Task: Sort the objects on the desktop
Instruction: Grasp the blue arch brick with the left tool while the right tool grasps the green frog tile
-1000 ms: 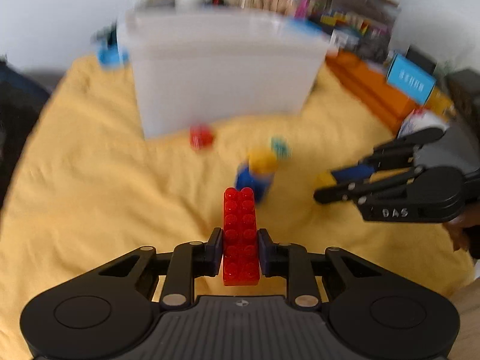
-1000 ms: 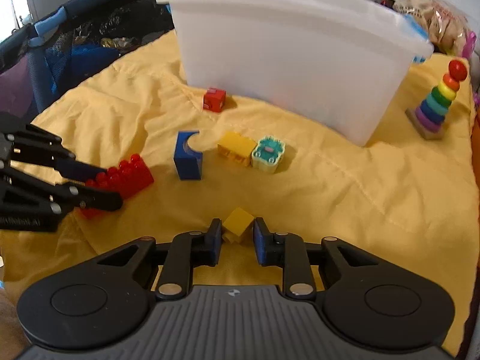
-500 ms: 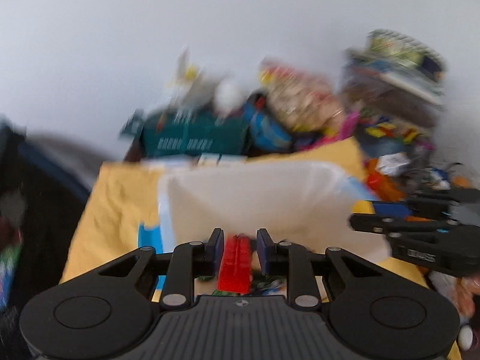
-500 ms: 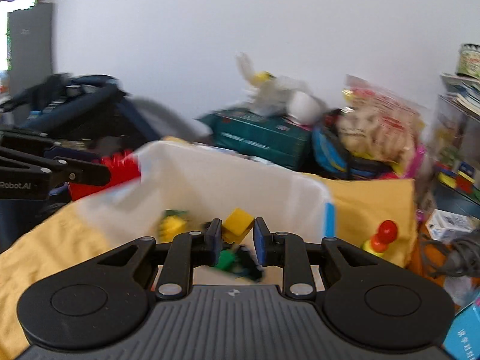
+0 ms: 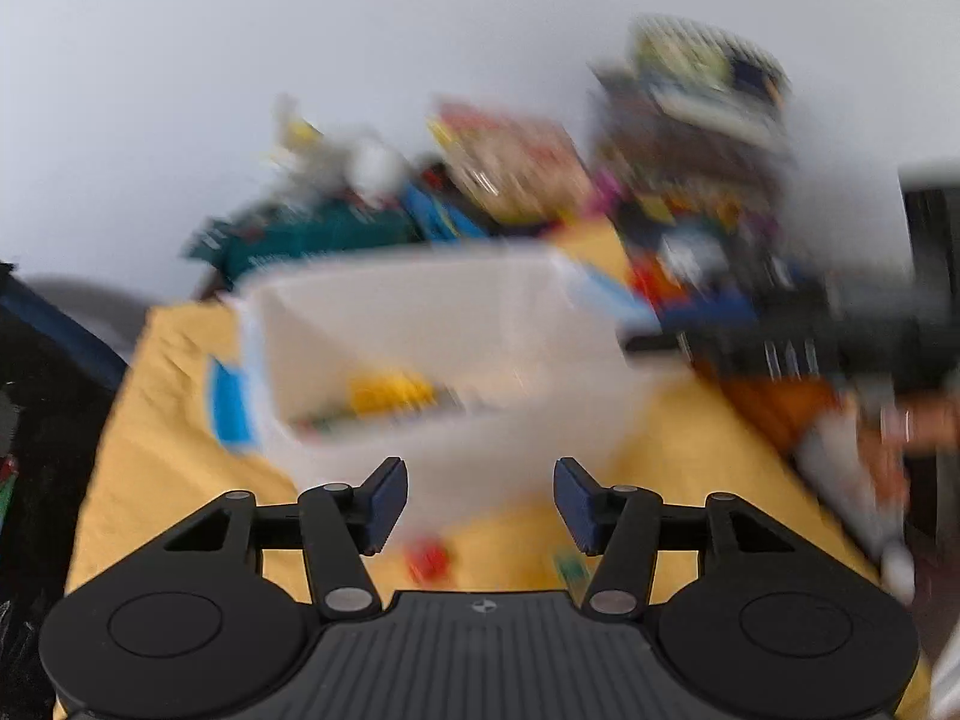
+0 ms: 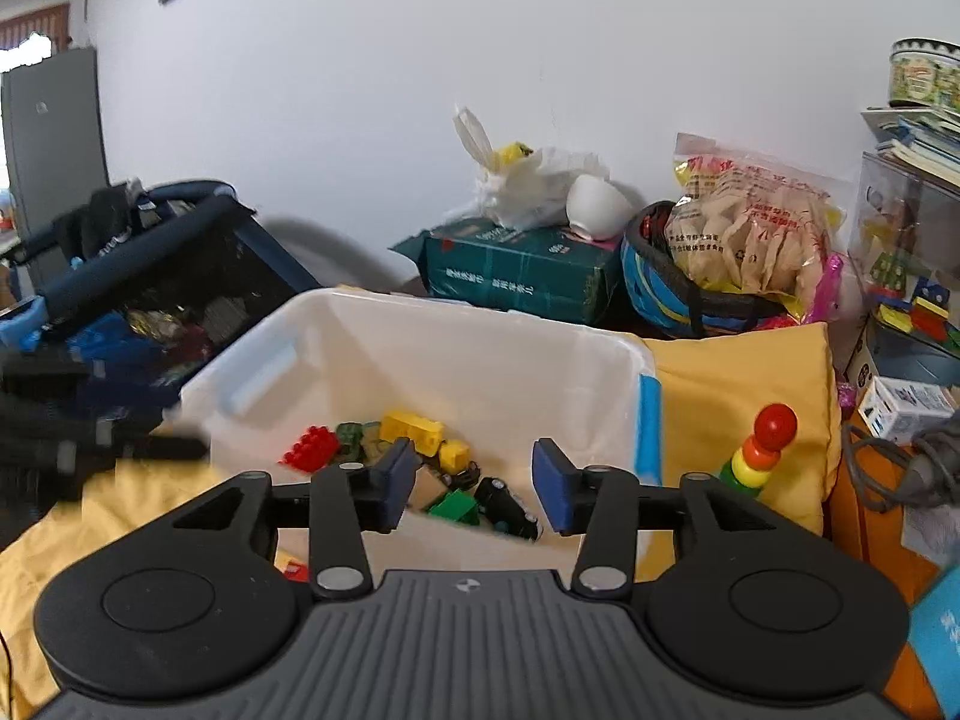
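Both grippers over the white bin, fingers parting, nothing between them.

Right gripper [image 6: 473, 483]: fingers spreading apart, gap bare, pads touching nothing. Seen thru that gap, down inside the white bin [image 6: 606, 342], lie the toys: green brick [image 6: 453, 505] and black toy car [image 6: 507, 507] nearest, small yellow block [image 6: 454, 455] just beyond, then yellow brick [image 6: 413, 427] and red brick [image 6: 311, 449] to the left, all on the bin floor, apart from the fingers. Ring stacker toy [image 6: 761, 450] stands upright on the yellow cloth [image 6: 738, 384], right of the bin. Behind the bin: green box [image 6: 522, 270] w/ white plastic bag [image 6: 522, 186] on top, snack bag [image 6: 750, 222] farther right.

Left gripper [image 5: 480, 504]: view badly blurred. Fingers spreading wide, released, holding nothing. Just below the gap on the cloth, a small red block [image 5: 427, 561] and a greenish piece [image 5: 570, 570], both outside the bin, near its front wall. Beyond the fingers the bin's front wall fills the gap; a yellow smear inside it, too blurred to tell which toy. Right gripper shows as a dark blur at right edge, over the bin's corner.
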A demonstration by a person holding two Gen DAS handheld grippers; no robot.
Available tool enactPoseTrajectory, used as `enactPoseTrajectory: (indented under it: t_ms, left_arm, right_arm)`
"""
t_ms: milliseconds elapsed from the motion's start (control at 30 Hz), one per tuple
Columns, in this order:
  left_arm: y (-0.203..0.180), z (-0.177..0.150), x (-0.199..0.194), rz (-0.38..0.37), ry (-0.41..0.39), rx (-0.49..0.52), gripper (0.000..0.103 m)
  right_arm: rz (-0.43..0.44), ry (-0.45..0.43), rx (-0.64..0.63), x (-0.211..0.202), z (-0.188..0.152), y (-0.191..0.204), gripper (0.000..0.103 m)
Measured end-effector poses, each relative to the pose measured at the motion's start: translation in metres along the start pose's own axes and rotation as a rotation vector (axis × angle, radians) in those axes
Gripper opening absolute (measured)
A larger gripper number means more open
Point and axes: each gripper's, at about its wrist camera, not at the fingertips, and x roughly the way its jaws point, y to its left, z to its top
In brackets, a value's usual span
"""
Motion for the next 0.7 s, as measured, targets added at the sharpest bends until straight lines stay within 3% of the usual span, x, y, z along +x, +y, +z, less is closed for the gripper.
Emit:
enactPoseTrajectory:
  t_ms: [100,233,367,400,433,567,700]
  left_arm:
    - [-0.021,-0.027,0.021,-0.005,0.109,0.067,0.058]
    - [-0.035,-0.053,0.054,0.019,0.221,0.116,0.058]
    - [-0.035,-0.060,0.073,0.039,0.240,0.120,0.058]
    - [-0.034,-0.060,0.079,0.029,0.251,0.113,0.053]
    - [-0.035,-0.062,0.082,0.016,0.259,0.109,0.039]
    - [-0.032,-0.069,0.077,-0.012,0.274,0.046,0.039]
    - [-0.027,-0.075,0.065,0.005,0.276,0.018,0.039]
  right_arm:
    - [0.002,0.015,-0.007,-0.007,-0.015,0.002,0.048]
    - [0.024,0.113,0.027,0.003,-0.044,0.003,0.048]
    - [0.048,0.206,0.027,0.015,-0.070,0.009,0.048]
    - [0.057,0.219,0.023,0.017,-0.074,0.011,0.048]
    - [0.064,0.233,0.021,0.019,-0.078,0.014,0.048]
    - [0.059,0.280,0.015,0.026,-0.088,0.019,0.048]
    - [0.074,0.308,-0.005,0.042,-0.088,0.023,0.048]
